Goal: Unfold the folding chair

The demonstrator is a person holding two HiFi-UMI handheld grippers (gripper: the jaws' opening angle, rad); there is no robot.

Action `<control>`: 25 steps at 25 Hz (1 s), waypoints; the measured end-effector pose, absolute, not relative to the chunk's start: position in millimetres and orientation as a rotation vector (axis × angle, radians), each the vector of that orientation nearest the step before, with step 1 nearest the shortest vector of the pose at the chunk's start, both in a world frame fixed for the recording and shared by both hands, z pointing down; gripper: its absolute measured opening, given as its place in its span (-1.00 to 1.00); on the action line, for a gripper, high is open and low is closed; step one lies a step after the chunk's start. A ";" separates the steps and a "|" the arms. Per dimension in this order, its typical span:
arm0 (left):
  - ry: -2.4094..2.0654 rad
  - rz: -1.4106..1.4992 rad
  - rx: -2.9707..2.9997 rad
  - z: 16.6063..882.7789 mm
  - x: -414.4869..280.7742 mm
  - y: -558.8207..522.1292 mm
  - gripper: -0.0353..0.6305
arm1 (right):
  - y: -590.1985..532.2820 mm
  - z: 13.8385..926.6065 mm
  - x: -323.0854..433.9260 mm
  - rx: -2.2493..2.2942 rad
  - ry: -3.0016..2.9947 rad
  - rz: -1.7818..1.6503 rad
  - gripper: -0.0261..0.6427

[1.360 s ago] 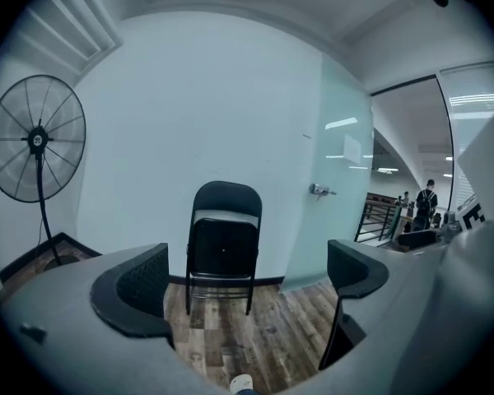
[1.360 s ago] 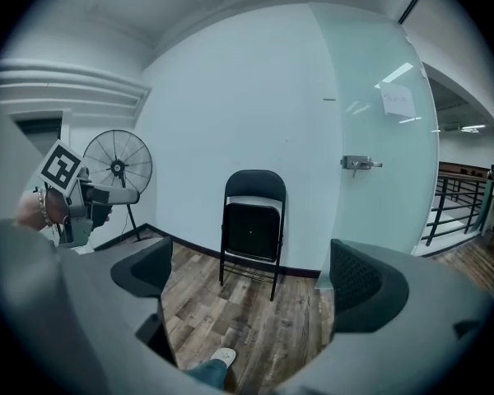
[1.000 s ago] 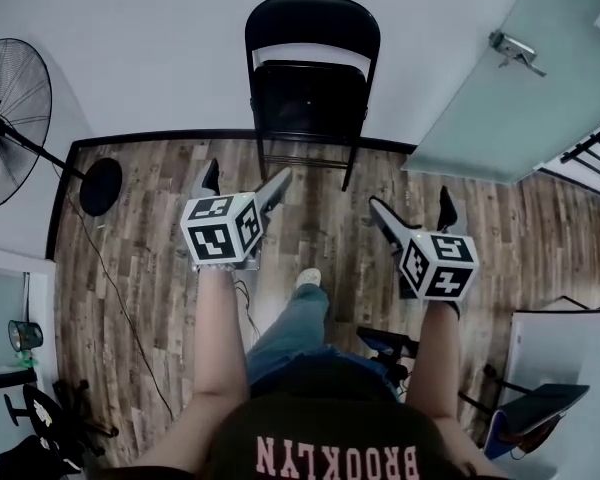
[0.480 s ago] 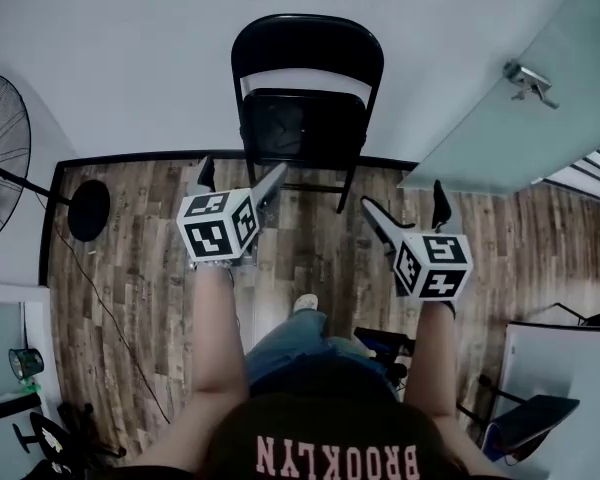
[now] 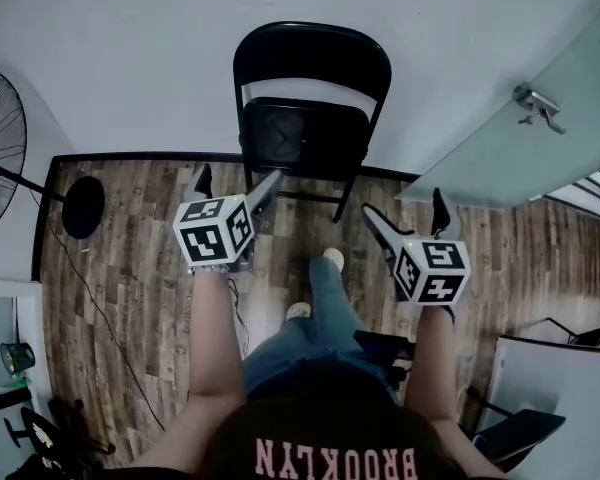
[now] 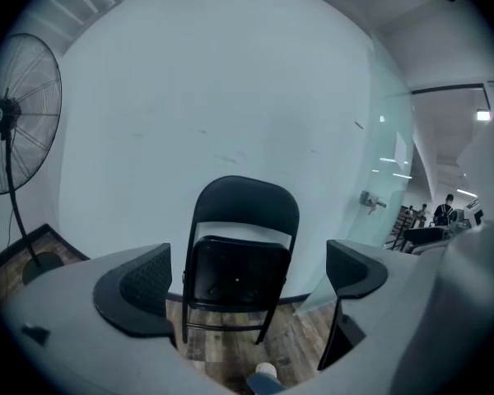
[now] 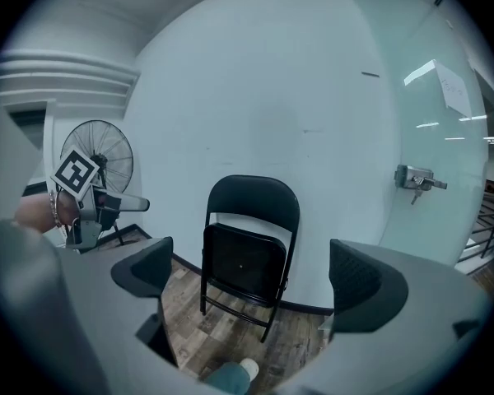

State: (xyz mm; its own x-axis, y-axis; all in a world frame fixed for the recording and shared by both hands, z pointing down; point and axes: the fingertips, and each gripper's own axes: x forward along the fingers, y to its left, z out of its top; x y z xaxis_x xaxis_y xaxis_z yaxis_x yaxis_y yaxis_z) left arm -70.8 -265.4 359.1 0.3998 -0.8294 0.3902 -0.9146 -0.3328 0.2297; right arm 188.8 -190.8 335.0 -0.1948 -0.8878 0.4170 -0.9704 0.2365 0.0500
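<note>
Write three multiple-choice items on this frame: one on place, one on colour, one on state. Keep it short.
1. Where is the folding chair?
A. Standing against the wall
B. Lying flat in the middle of the room
C. Held up off the ground

2. What colour is the folding chair?
A. Red
B. Black
C. White

3. What state are the left gripper and right gripper in?
A. Both shut on the chair
B. Left shut on the chair, right open
C. Both open, holding nothing

Answers:
1. A, the head view shows it upright with its back at the wall.
2. B, frame, back and seat are all black.
3. C, each gripper view shows its jaws wide apart, with the chair well beyond them.
</note>
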 end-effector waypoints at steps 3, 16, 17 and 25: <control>-1.501 0.285 2.229 365.9 -63.7 -279.3 0.82 | -209.9 340.6 197.2 1.690 -2.161 0.322 0.79; -1.528 0.285 2.060 410.9 -28.4 -399.1 0.81 | -348.9 368.8 239.1 1.600 -2.190 0.385 0.78; -1.531 0.287 2.040 417.1 -25.7 -408.2 0.81 | -359.3 370.8 243.8 1.599 -2.191 0.394 0.78; -1.573 0.280 1.906 454.9 -15.4 -468.6 0.81 | -428.9 384.5 278.1 1.598 -2.204 0.414 0.78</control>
State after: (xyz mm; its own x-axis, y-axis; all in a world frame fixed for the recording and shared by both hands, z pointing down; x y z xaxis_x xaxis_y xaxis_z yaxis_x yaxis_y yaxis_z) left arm -15.4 -468.6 454.9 0.2598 -0.8007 0.5398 -0.9377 -0.0756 0.3391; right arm 278.1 -428.9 384.5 -0.2772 -0.8378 0.4704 -0.9513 0.3079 -0.0124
